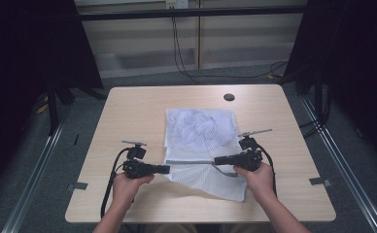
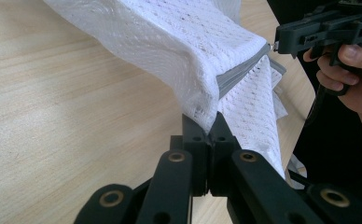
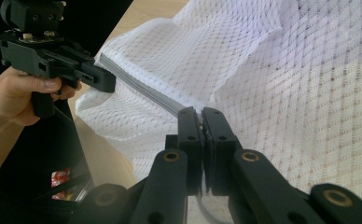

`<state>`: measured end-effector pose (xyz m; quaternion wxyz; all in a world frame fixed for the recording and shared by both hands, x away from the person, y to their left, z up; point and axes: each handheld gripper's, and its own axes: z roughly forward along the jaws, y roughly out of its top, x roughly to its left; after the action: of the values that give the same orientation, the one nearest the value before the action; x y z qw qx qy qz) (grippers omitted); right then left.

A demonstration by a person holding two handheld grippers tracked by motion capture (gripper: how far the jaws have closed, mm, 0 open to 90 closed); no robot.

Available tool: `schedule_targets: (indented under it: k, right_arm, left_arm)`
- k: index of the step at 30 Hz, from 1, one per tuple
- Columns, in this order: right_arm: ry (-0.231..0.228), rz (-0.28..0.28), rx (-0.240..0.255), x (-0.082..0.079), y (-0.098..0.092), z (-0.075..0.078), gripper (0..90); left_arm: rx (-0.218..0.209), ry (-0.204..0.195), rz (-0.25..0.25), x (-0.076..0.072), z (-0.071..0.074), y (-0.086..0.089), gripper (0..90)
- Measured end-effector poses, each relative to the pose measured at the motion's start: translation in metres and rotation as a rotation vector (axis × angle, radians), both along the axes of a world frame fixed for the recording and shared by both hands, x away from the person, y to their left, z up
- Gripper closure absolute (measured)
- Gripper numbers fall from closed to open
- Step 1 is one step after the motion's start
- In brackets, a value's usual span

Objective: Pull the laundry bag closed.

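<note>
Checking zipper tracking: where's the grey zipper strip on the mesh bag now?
High view: the grey zipper strip runs across the white mesh bag near the table's front, stretched between the left gripper and right gripper.

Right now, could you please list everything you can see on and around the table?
mesh laundry bag: one, white, table centre, near edge lifted
zipper: one, grey, stretched along the bag's near edge
table: one, light wood
round cap: one, dark, far side of the table
cables: several, black, on the floor behind
left tongs: black, shut on the bag's left end
right tongs: black, shut on the zipper
</note>
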<state>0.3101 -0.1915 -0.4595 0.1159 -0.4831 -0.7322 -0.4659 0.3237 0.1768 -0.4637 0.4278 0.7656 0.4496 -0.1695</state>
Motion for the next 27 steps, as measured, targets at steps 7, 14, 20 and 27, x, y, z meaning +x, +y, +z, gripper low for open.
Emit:
schedule_targets:
  k: [7,14,20,27]
  right_arm:
    - [0.001,-0.006,-0.002,-0.0007,-0.0029,-0.0003,87.2]
    - [0.011,-0.011,0.008,-0.0012,-0.0054,-0.0019,87.1]
    - [0.011,-0.017,0.001,-0.002,-0.0082,-0.0021,87.2]
    - [0.012,-0.015,0.003,-0.0026,-0.0103,-0.0018,87.2]
  left_arm:
    - [0.002,0.001,-0.001,-0.0002,0.0003,-0.0011,89.5]
    - [-0.002,0.009,-0.008,0.0004,0.0,-0.0032,89.5]
    - [-0.006,0.009,-0.015,0.0015,-0.0002,-0.0025,89.5]
    - [-0.002,0.009,-0.018,0.0018,0.0002,-0.0037,89.5]
